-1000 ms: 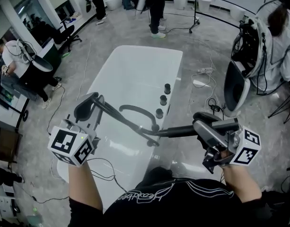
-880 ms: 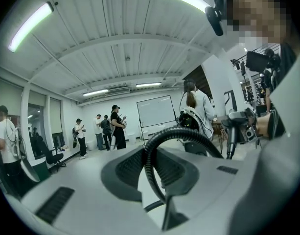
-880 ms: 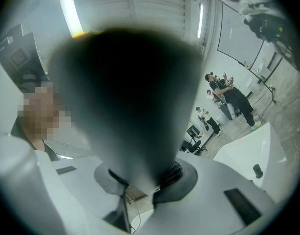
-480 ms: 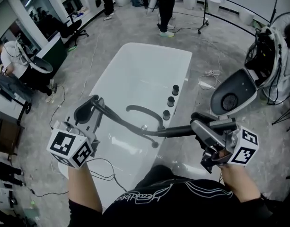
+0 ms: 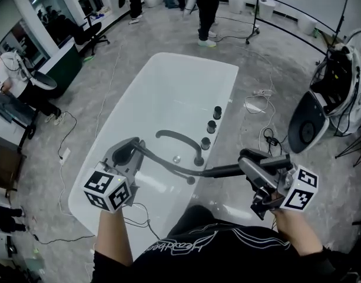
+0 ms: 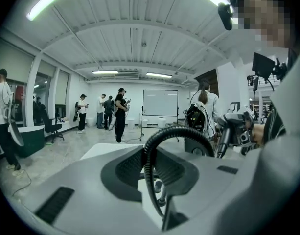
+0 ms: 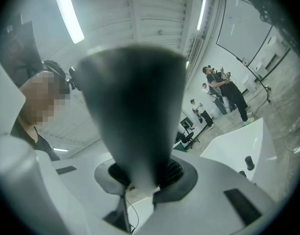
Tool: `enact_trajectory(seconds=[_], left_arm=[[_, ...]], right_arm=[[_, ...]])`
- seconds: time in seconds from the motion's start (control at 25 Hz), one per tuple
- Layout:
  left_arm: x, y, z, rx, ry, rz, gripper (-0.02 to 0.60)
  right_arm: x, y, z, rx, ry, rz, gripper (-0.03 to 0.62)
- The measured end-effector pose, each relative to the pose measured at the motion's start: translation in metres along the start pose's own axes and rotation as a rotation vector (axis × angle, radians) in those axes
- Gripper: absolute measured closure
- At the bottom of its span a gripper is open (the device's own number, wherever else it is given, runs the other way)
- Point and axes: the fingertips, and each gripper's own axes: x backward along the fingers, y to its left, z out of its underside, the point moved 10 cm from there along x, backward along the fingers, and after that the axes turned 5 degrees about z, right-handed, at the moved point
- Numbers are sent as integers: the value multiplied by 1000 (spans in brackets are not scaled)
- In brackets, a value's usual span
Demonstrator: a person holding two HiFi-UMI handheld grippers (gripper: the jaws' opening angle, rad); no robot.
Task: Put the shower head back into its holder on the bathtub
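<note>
Counts: one tub [image 5: 162,87], one spout [image 5: 179,139], three knobs [image 5: 211,125] in a row on the rim at 3 o'clock of the spout, one shower head [image 5: 221,170], one hose [image 5: 162,163], two grippers.
Hard to see: the right gripper view shows the shower head only as a dark blur. In the head view the right gripper [image 5: 251,165] covers its far end.
Axis: the shower head lies nearly level, running 9 to 3 o'clock with its hose end at 9. It hangs over the tub's near rim, at 4 o'clock of the spout.
Left gripper [image 5: 131,148]: clamped on the hose, at 9 o'clock of the spout.
Right gripper: clamped on the shower head's handle.
</note>
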Motion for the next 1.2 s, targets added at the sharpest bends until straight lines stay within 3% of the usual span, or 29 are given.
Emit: enact_trajectory(seconds=[0.28,0.48,1.2], left_arm=[[-35,16,61,44,66,14,518],[-41,-23,92,140,110,43,518],[-94,-61,203,252,310,122,518]], right_arm=[[-3,-13,20,2,-7,65,492],[37,14,8,15,-8,98,491],[53,15,19,0,52,132,493]])
